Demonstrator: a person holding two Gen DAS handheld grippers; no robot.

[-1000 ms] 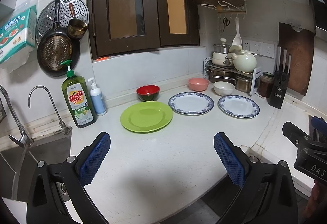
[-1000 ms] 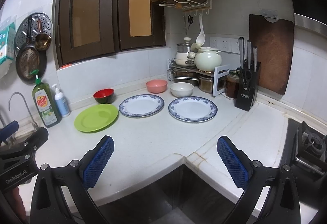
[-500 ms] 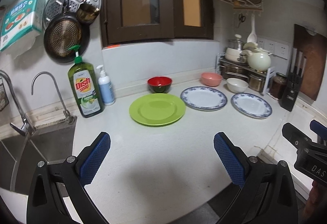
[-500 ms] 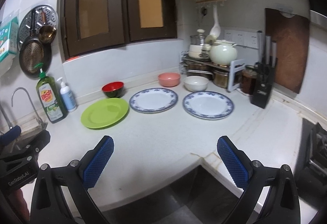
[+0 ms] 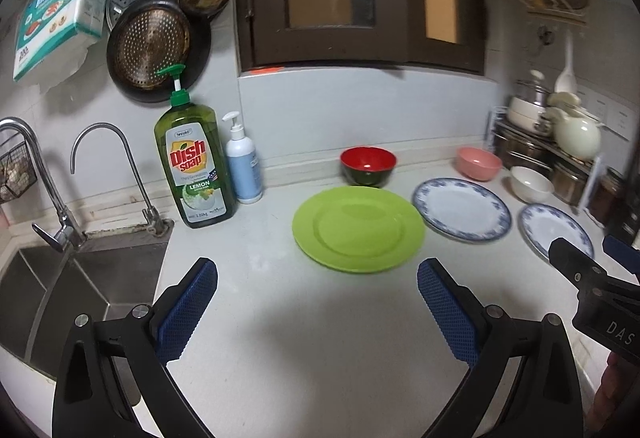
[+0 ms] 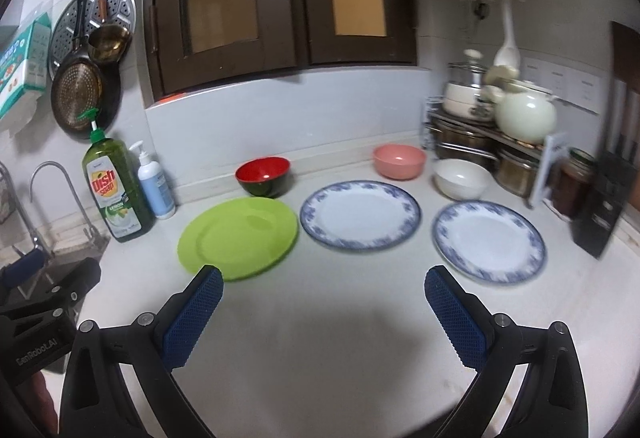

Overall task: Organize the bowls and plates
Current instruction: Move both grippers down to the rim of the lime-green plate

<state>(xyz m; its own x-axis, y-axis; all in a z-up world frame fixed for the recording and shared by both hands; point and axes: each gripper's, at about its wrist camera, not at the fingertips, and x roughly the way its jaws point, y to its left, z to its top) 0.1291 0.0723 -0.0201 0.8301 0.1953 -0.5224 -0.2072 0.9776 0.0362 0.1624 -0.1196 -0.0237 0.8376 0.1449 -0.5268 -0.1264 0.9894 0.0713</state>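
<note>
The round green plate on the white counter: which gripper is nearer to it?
Left. The left gripper hangs open just before the round green plate, facing it. The right gripper, also open, is further to the right, with the plate off its left finger.

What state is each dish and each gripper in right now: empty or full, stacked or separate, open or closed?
Green plate: empty, flat, unstacked.
Middle blue-rimmed plate: empty, flat, unstacked.
Right blue-rimmed plate: empty, flat, unstacked.
Red bowl: upright, empty.
Pink bowl: upright, empty.
White bowl: upright, empty.
Left gripper: open, holding nothing.
Right gripper: open, holding nothing.
</note>
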